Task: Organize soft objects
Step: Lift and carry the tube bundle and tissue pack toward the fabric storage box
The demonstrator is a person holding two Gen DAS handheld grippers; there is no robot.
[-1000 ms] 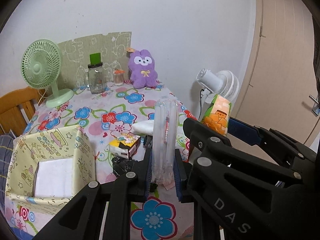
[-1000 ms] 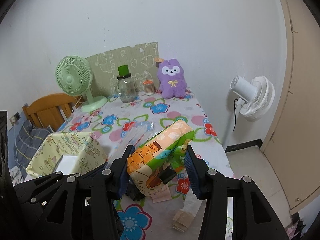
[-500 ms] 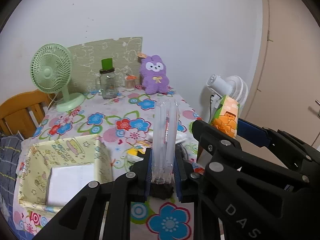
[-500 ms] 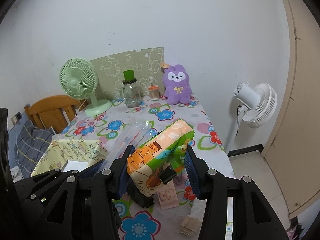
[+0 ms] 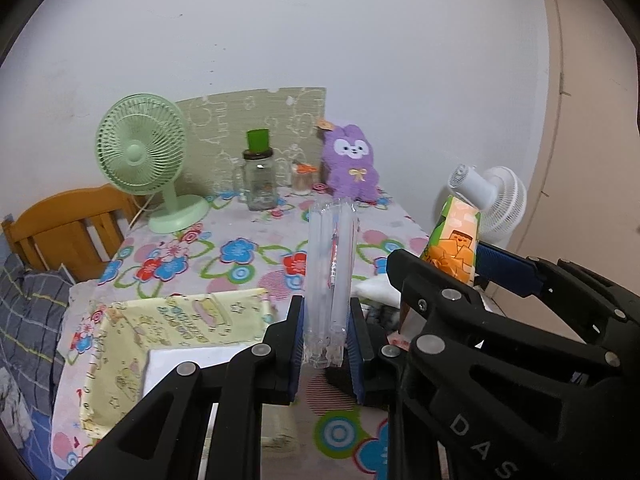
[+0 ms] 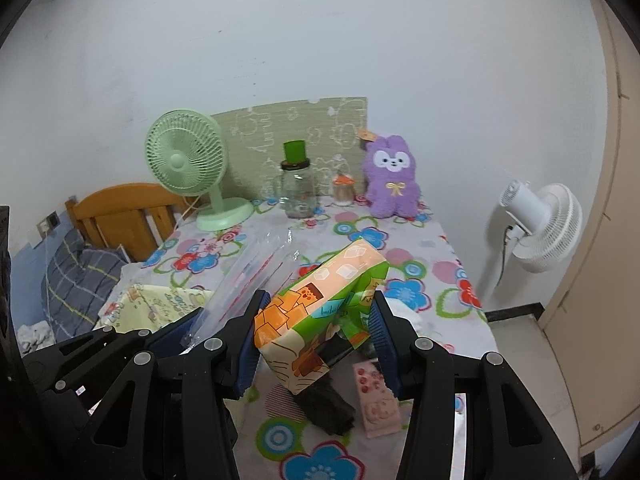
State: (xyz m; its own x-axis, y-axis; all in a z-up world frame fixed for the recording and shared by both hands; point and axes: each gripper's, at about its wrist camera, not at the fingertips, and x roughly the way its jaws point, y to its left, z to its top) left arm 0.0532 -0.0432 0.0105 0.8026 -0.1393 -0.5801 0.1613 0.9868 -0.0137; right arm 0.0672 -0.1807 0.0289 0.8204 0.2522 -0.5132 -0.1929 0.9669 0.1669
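My left gripper (image 5: 326,344) is shut on a clear plastic packet (image 5: 330,276) and holds it upright above the table, beside the yellow patterned box (image 5: 176,320), which has a white pack (image 5: 192,364) inside. My right gripper (image 6: 316,332) is shut on an orange and green tissue pack (image 6: 320,308), lifted over the floral tablecloth (image 6: 408,292). The tissue pack also shows in the left wrist view (image 5: 454,244), and the clear packet in the right wrist view (image 6: 256,272). A purple plush bunny (image 6: 394,182) sits at the back.
A green desk fan (image 5: 148,160), a glass jar with a green lid (image 5: 260,176) and a small cup (image 5: 302,178) stand at the back. A black item (image 6: 328,404) and a pink packet (image 6: 376,400) lie below the tissue pack. A white floor fan (image 6: 544,224) stands right of the table.
Both grippers have risen and drawn back from the table with their packs still held. The left one has shifted toward the yellow box.
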